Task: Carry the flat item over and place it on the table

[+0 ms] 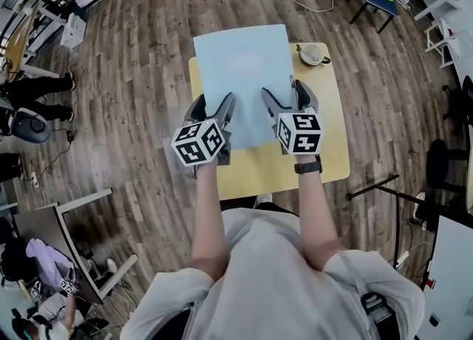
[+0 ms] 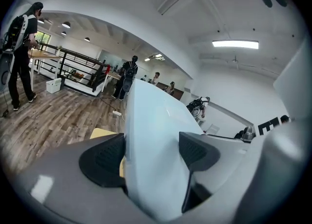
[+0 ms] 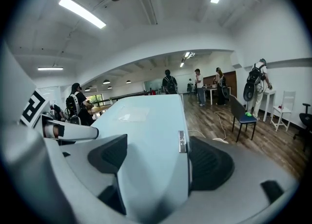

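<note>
Forearms (image 1: 209, 216) reach toward 12 o'clock, left gripper (image 1: 214, 107) and right gripper (image 1: 287, 98) each with fingers clamped on the pale blue sheet's (image 1: 240, 65) near edge, apparently to keep it from sagging over the yellow counter (image 1: 329, 143).

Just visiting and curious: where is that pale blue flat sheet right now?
The sheet is centre in the head view, over the yellow table, its near edge clamped by the left tongs and right tongs; a cup stands just right of it.

Flat item (image 1: 240, 72) over the table (image 1: 329, 157), cup (image 1: 312, 54) to its right.
</note>
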`<state>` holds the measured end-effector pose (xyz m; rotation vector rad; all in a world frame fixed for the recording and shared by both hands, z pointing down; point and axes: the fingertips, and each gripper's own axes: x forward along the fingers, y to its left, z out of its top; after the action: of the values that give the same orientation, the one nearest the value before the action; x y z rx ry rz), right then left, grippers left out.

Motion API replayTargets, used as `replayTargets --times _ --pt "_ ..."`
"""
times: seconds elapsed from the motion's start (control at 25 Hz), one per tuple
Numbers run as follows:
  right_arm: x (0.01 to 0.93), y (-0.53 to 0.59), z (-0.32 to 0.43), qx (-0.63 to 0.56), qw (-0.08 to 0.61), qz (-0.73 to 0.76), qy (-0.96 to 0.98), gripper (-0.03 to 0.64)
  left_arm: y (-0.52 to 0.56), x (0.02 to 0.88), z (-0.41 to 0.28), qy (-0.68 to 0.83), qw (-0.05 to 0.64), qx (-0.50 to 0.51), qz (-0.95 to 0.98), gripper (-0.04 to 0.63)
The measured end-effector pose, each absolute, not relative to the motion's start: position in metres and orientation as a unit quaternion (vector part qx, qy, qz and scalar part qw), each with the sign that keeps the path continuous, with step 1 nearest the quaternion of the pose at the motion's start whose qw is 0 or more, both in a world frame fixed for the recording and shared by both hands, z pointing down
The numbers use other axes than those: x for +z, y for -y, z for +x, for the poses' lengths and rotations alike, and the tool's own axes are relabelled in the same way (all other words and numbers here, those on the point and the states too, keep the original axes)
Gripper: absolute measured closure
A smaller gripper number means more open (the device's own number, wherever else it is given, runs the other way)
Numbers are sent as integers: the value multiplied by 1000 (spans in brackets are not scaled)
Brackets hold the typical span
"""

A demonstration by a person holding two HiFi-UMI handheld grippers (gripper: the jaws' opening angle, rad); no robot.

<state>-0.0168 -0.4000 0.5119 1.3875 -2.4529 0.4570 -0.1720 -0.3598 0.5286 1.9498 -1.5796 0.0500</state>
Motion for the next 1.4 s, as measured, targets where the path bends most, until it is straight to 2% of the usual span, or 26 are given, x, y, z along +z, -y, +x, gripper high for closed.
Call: replayTargets --times 1.08,1.4 --pt "678 476 -28 263 241 475 804 250 437 698 -183 574 429 89 691 259" --pt "716 483 -30 255 272 475 797 250 443 737 -183 571 448 91 682 259"
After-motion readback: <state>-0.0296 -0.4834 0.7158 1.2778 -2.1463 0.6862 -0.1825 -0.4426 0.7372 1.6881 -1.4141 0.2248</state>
